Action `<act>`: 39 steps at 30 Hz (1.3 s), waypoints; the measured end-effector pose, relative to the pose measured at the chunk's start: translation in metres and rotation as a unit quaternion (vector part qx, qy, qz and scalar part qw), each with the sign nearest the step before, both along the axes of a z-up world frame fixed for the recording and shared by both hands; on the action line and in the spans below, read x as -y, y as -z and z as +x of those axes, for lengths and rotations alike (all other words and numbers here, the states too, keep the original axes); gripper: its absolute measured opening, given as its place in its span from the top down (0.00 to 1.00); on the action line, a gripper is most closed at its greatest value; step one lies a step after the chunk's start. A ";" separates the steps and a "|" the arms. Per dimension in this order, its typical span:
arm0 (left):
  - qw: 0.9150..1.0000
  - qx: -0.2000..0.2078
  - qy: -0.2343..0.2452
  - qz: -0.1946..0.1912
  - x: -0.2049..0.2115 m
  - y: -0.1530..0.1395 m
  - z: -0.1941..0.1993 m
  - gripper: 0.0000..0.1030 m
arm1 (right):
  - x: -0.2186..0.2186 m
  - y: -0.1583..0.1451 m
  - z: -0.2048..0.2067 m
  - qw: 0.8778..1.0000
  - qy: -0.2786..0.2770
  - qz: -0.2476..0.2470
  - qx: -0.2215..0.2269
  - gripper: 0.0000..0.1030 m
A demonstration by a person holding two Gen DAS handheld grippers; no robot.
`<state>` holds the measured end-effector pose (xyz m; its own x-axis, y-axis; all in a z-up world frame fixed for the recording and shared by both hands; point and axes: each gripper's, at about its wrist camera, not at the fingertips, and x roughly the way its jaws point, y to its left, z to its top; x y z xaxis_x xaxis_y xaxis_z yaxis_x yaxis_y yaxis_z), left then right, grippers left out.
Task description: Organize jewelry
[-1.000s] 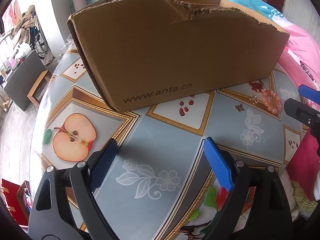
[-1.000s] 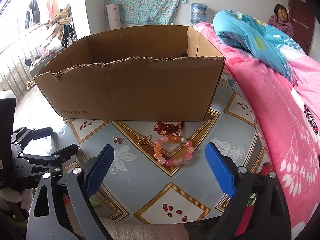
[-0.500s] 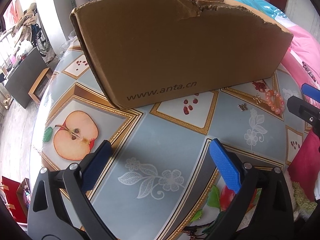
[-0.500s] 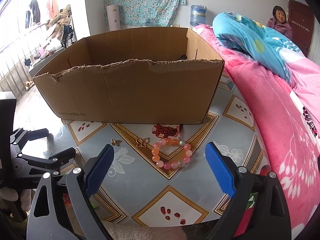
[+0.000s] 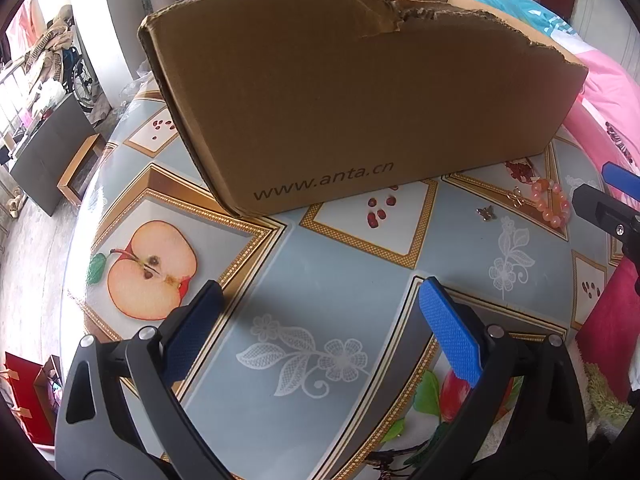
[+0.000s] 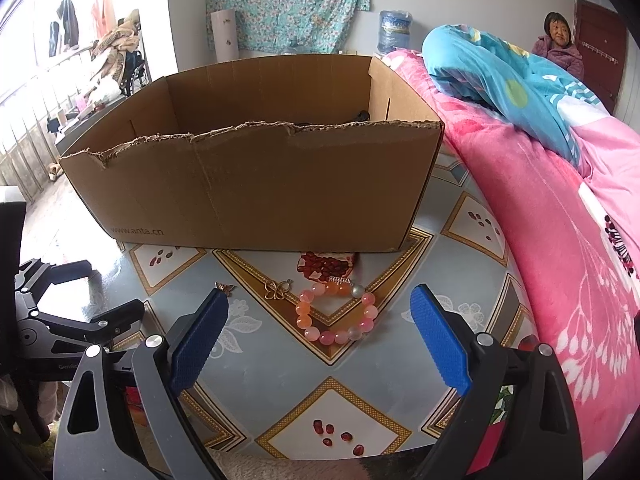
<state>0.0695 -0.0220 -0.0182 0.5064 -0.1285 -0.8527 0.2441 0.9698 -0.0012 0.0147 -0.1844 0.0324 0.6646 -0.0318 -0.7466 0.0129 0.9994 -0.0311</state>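
A pink and orange bead bracelet [image 6: 338,314] lies on the patterned table, just beyond my open, empty right gripper [image 6: 318,340]. Left of it lie a gold bow-shaped charm [image 6: 277,290] and a small butterfly charm [image 6: 225,288]. Behind them stands an open cardboard box [image 6: 256,184] with a torn front rim. In the left wrist view the bracelet [image 5: 550,202], gold charm [image 5: 516,196] and butterfly charm [image 5: 486,213] lie far right. My left gripper [image 5: 320,326] is open and empty above the table, in front of the box [image 5: 352,96].
The round table's cloth [image 6: 280,364] has fruit and flower prints. A pink quilt [image 6: 560,208] and a blue one [image 6: 508,84] lie on a bed along the right. A person [image 6: 558,42] sits at the far right. The left gripper's body [image 6: 52,320] shows at left.
Both grippers have drawn back and lifted a little; the box and jewelry look slightly farther off in the left wrist view. Both stay open, and the jewelry has not moved.
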 end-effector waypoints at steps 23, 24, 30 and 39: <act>1.000 -0.004 0.008 0.003 0.000 0.000 0.005 0.07 | 0.015 -0.003 0.011 1.000 0.016 0.000 0.022 0.13; 1.000 -0.003 0.008 0.003 0.000 0.001 0.006 0.07 | 0.015 -0.003 0.011 1.000 0.018 0.000 0.023 0.13; 1.000 -0.005 0.012 0.005 0.001 0.000 0.006 0.07 | 0.022 -0.002 0.016 1.000 0.023 0.006 0.021 0.13; 0.998 0.016 0.053 -0.022 0.007 -0.016 0.004 0.08 | 0.033 -0.002 0.014 0.999 0.027 0.014 0.029 0.13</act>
